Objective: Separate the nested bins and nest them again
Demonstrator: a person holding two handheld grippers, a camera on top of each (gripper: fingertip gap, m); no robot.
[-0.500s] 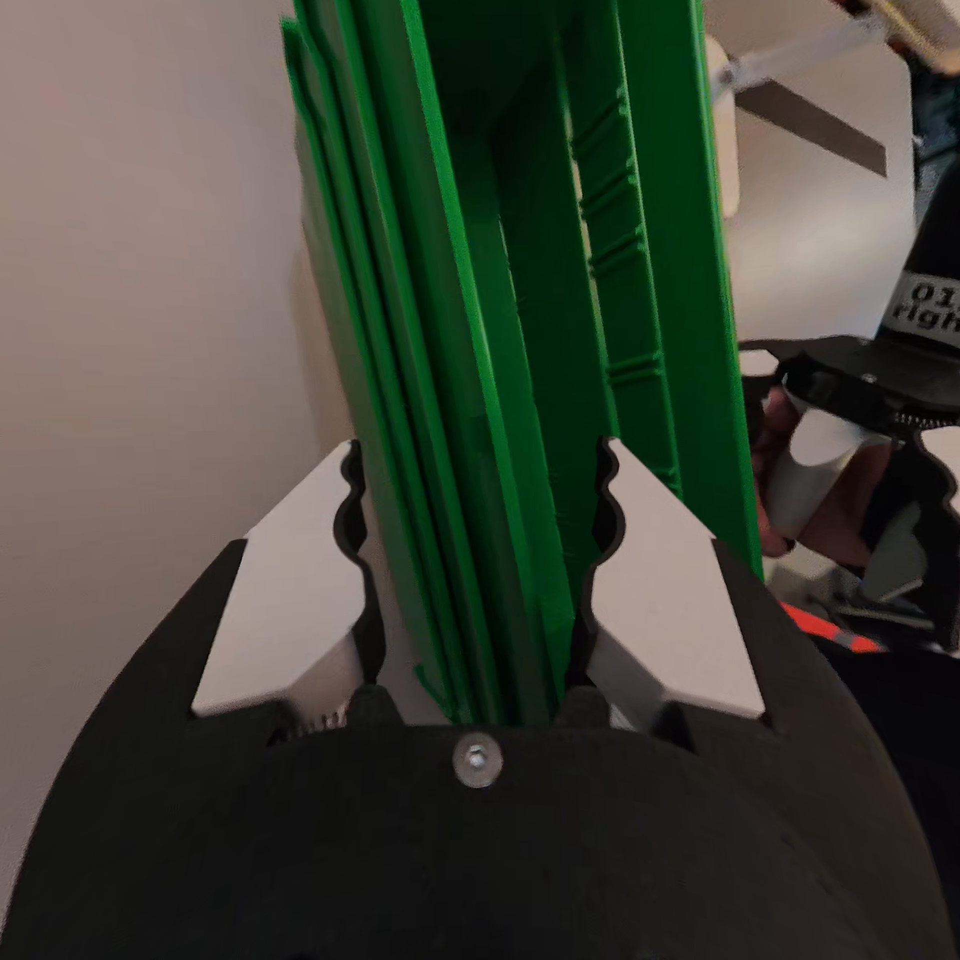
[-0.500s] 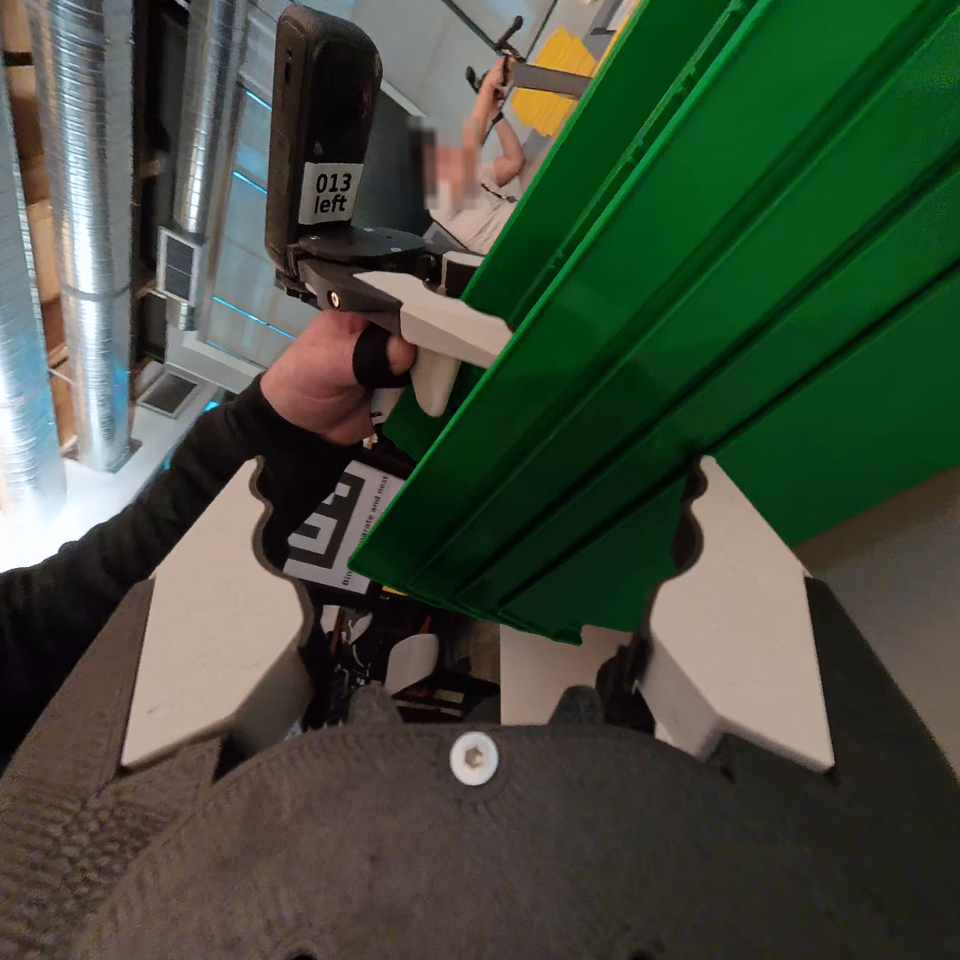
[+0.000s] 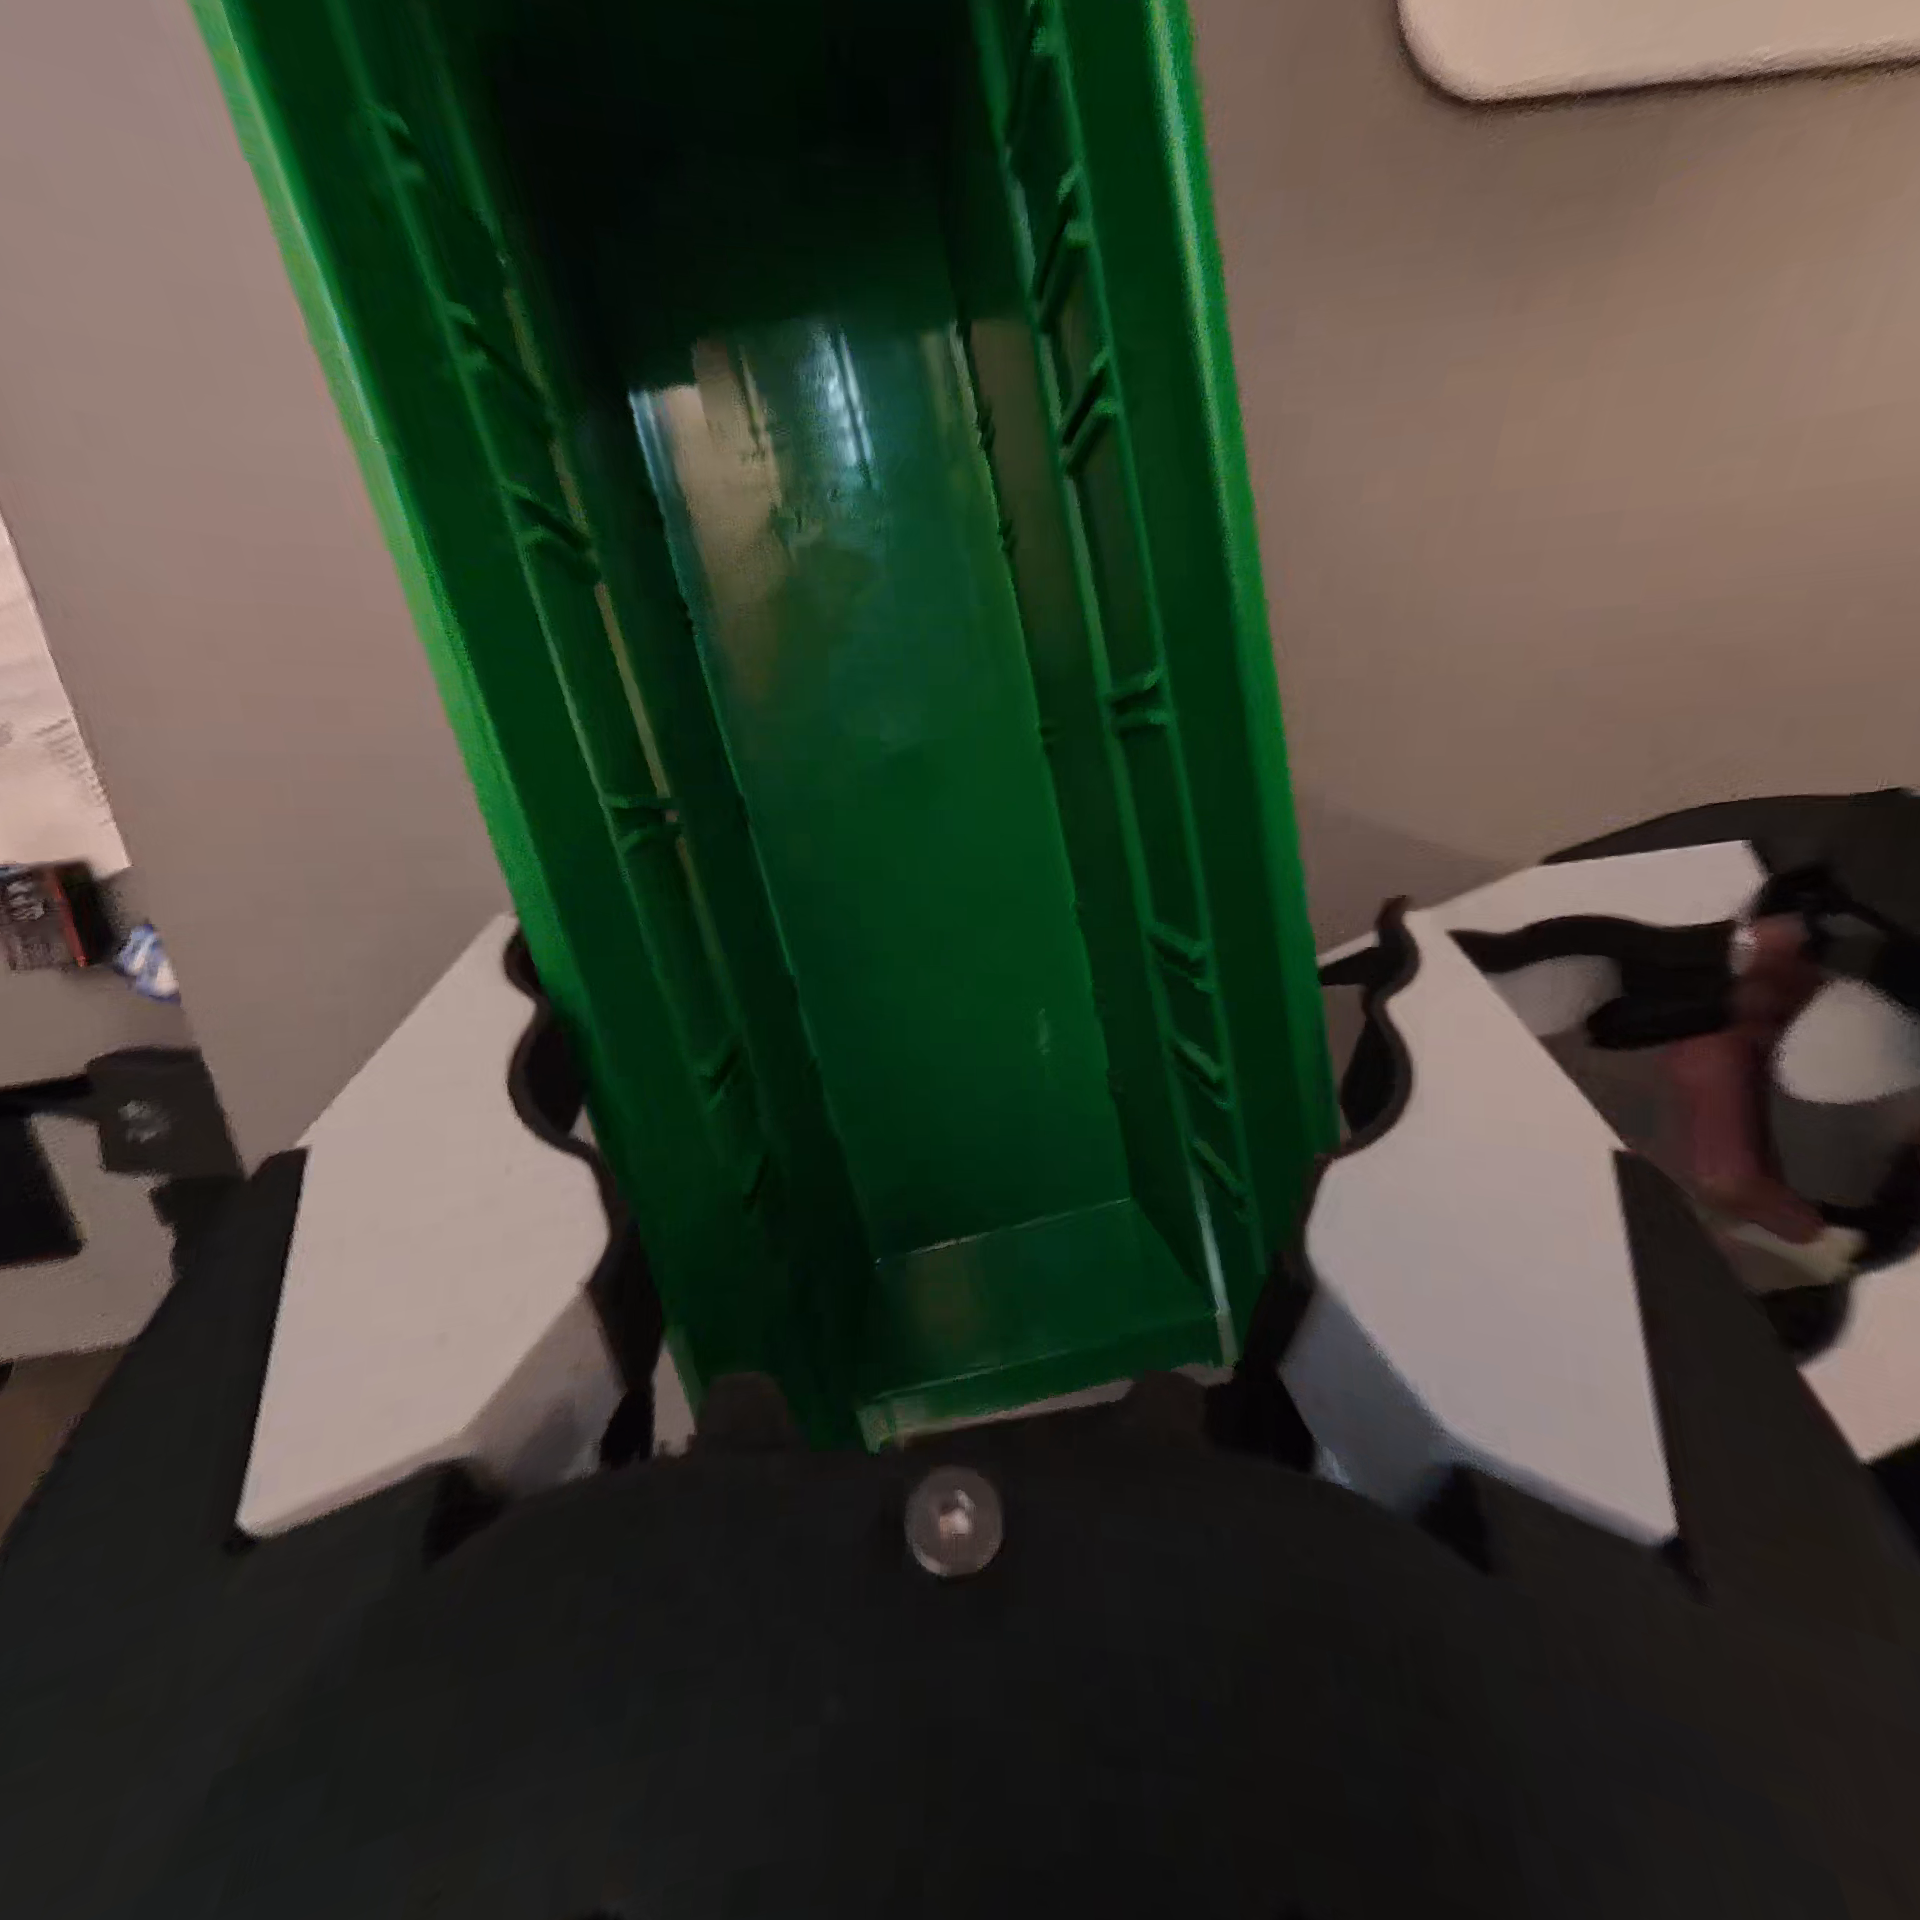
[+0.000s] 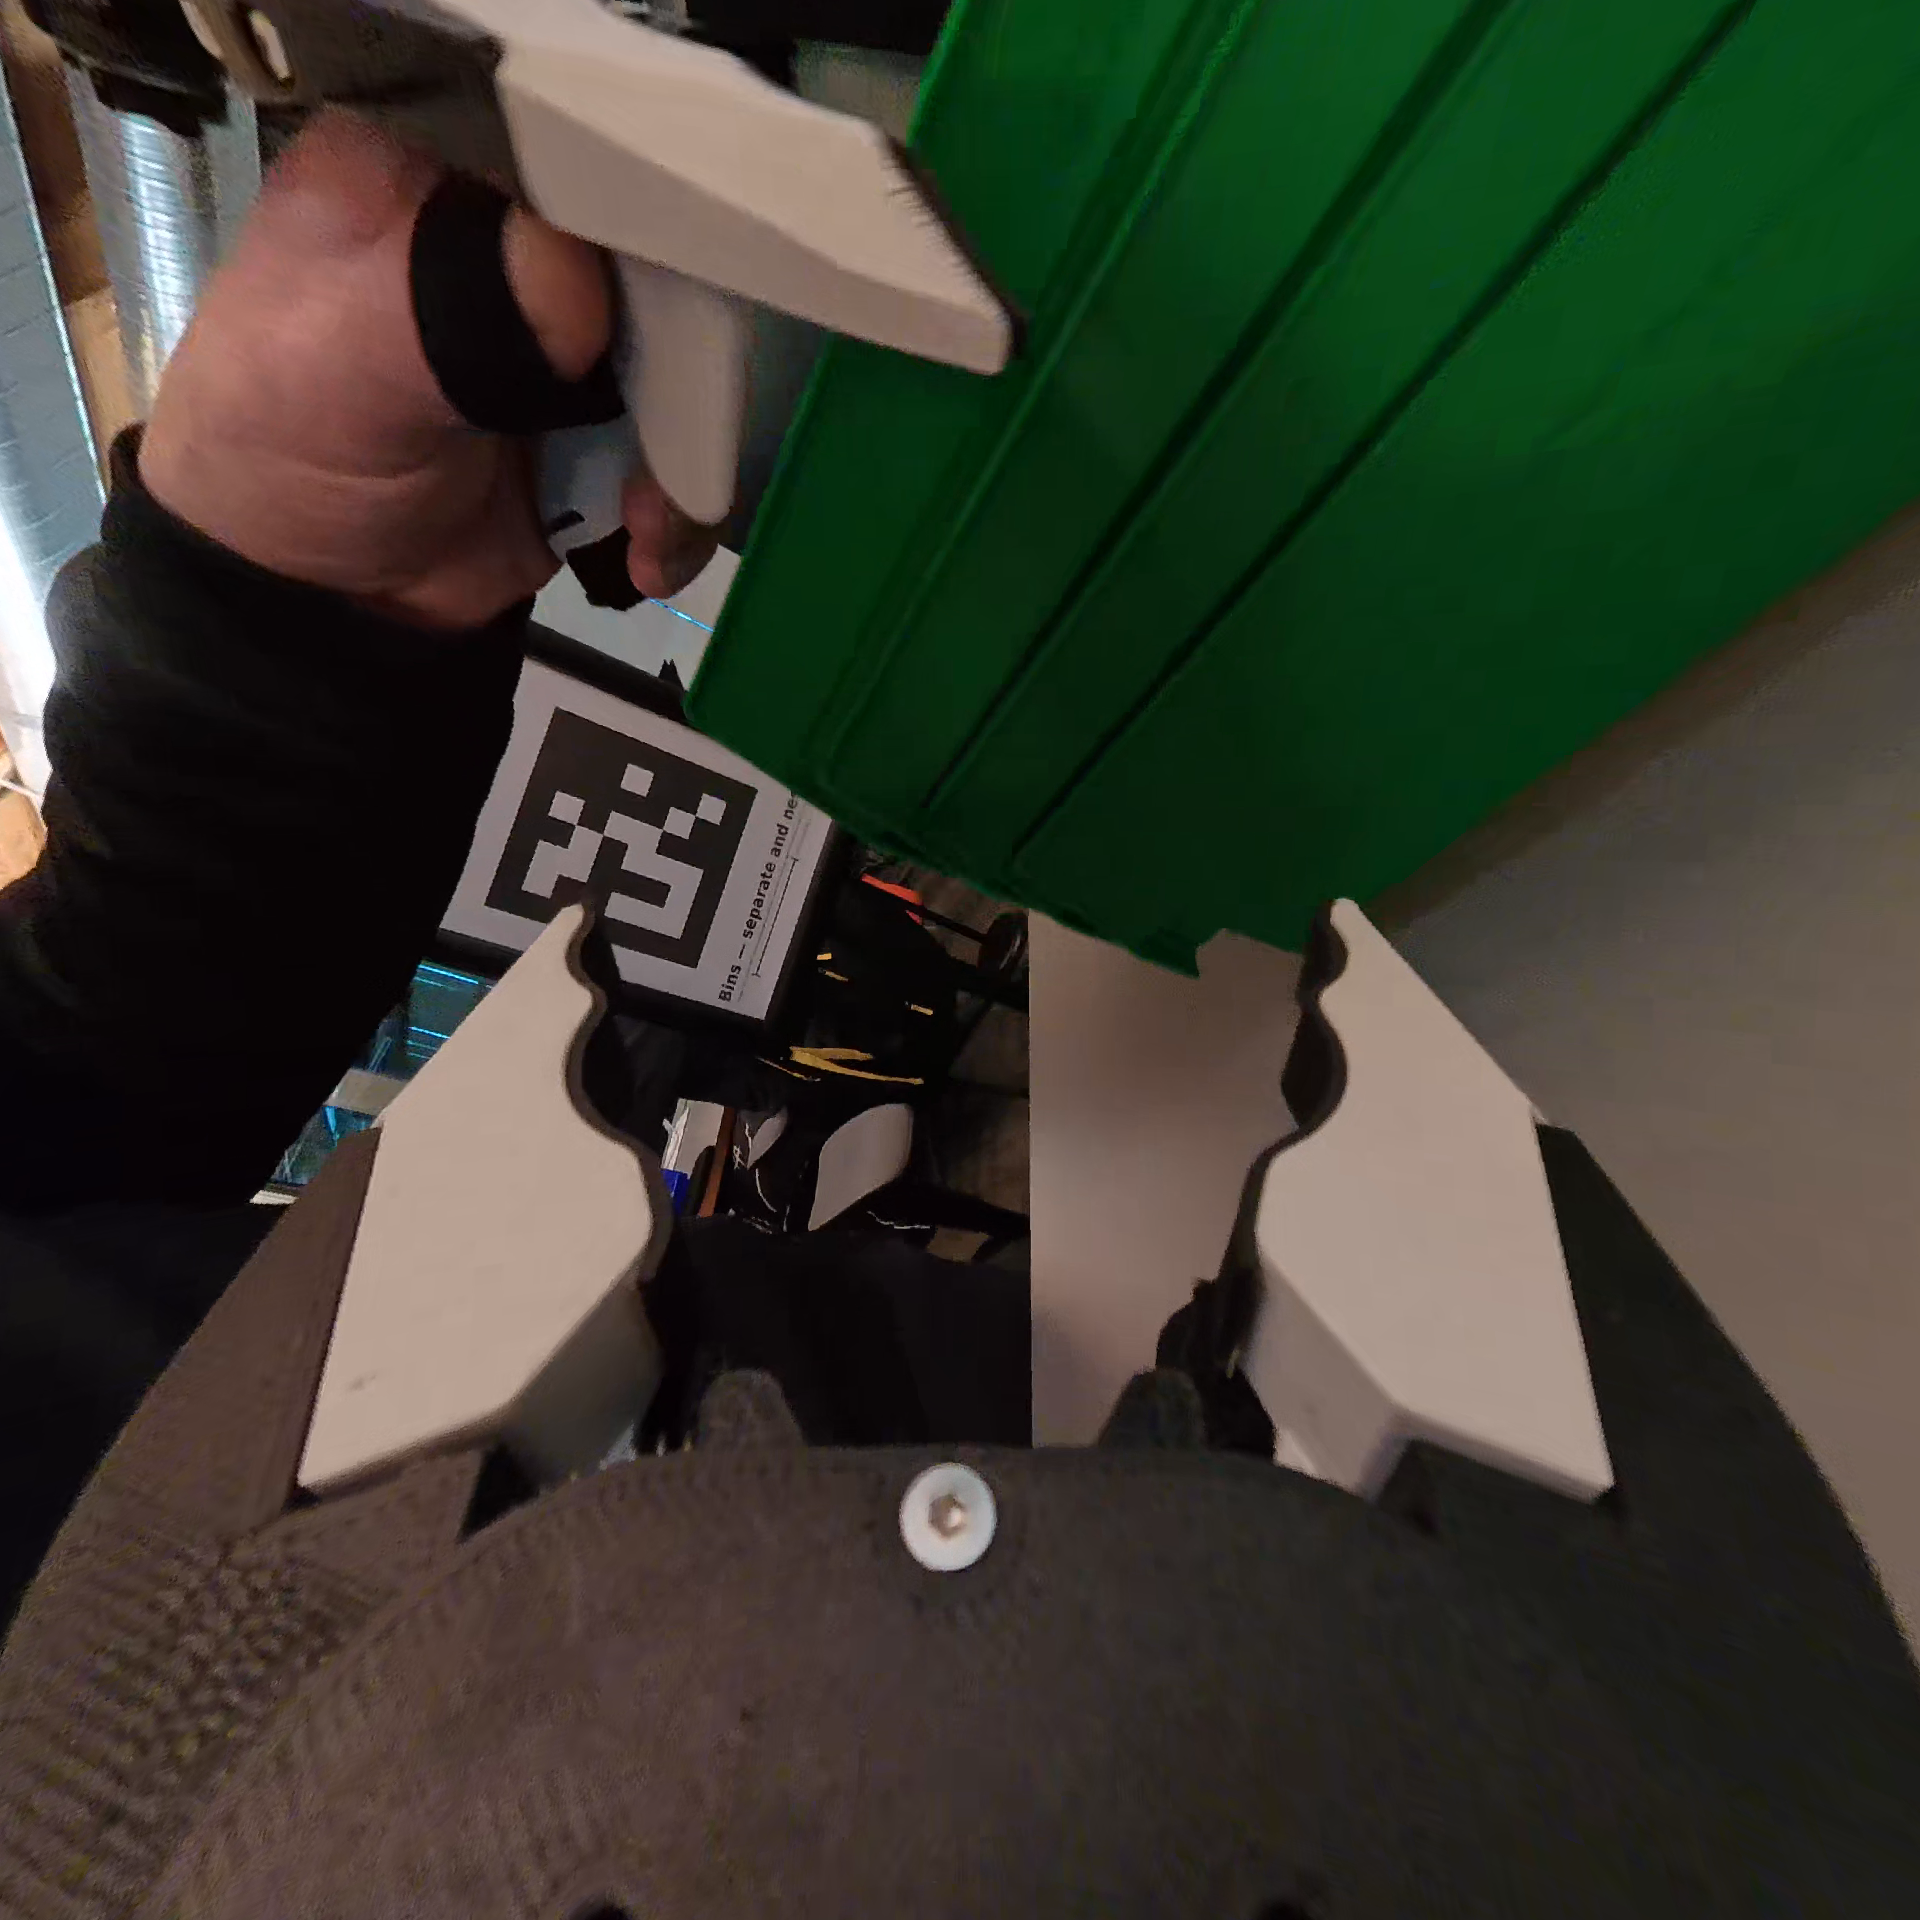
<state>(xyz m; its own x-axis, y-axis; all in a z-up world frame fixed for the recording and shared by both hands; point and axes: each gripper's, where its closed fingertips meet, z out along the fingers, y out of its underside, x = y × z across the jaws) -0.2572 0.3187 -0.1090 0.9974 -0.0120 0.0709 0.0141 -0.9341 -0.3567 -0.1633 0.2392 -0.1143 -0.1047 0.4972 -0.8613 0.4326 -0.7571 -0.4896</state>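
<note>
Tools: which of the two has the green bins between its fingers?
The left tool: the green bins sit gripped between its fingers. The right tool is open and empty, with only the bins' corner near one fingertip.

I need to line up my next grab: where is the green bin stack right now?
The green bin stack sits between the left gripper's fingers, filling the left wrist view's centre. In the right wrist view it fills the upper right, its corner just above the open right gripper.
</note>
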